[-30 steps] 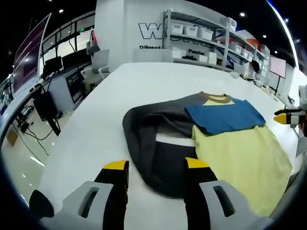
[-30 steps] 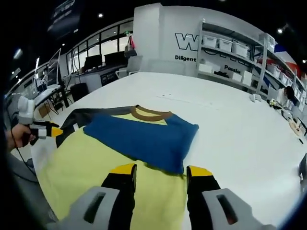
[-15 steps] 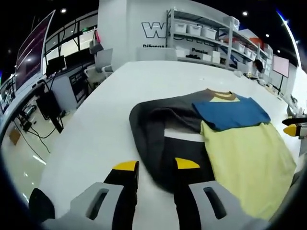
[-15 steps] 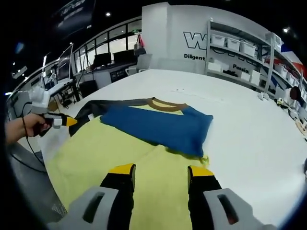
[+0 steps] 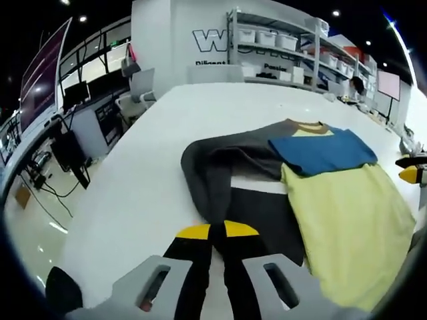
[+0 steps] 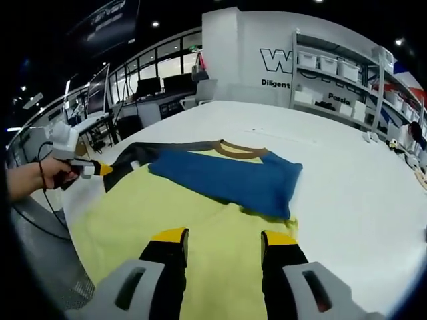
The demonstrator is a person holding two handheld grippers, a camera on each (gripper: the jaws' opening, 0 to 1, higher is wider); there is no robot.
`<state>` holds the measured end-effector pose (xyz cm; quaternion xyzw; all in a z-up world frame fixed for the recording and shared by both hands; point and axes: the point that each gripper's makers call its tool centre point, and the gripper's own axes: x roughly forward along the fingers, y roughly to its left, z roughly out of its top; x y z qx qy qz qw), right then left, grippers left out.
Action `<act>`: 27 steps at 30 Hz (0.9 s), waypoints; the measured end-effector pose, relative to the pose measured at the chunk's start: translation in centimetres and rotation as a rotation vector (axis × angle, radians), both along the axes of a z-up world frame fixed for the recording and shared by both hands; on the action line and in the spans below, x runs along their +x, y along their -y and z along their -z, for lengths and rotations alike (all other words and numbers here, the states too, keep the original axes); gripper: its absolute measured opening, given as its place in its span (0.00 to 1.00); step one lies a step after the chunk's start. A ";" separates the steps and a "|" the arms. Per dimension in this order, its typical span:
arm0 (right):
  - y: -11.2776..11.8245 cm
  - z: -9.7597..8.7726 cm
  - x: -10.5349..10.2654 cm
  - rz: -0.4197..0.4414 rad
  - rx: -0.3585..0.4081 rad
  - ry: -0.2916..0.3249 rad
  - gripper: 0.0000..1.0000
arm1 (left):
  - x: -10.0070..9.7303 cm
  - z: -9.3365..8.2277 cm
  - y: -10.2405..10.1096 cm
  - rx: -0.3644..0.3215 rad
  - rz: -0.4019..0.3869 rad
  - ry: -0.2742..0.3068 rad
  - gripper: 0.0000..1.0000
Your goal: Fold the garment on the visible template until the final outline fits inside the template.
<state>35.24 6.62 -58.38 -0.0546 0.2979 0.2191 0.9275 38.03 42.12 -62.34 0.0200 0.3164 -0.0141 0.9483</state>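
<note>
The garment lies flat on the white table: yellow body, blue sleeve folded across the chest, brown collar, dark grey sleeve curled at its left. My left gripper has its jaws together on the near edge of the grey sleeve. In the right gripper view the left gripper, held by a hand, sits at that sleeve. My right gripper stands open over the yellow body, nothing between its fingers; its yellow tip enters from the right.
Shelves with white bins line the wall beyond the table's far end. Desks, monitors and chairs stand past the table's left edge. Small items lie on the table's far right. Bare white tabletop extends right of the garment.
My left gripper's jaws have closed from wide open onto the grey sleeve's edge. The right gripper has pulled back a little over the yellow body and stays open.
</note>
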 end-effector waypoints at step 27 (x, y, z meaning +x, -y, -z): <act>-0.4 -0.2 -0.1 -0.029 -0.004 0.023 0.48 | 1.8 -7.8 -5.1 0.098 -0.150 0.249 0.00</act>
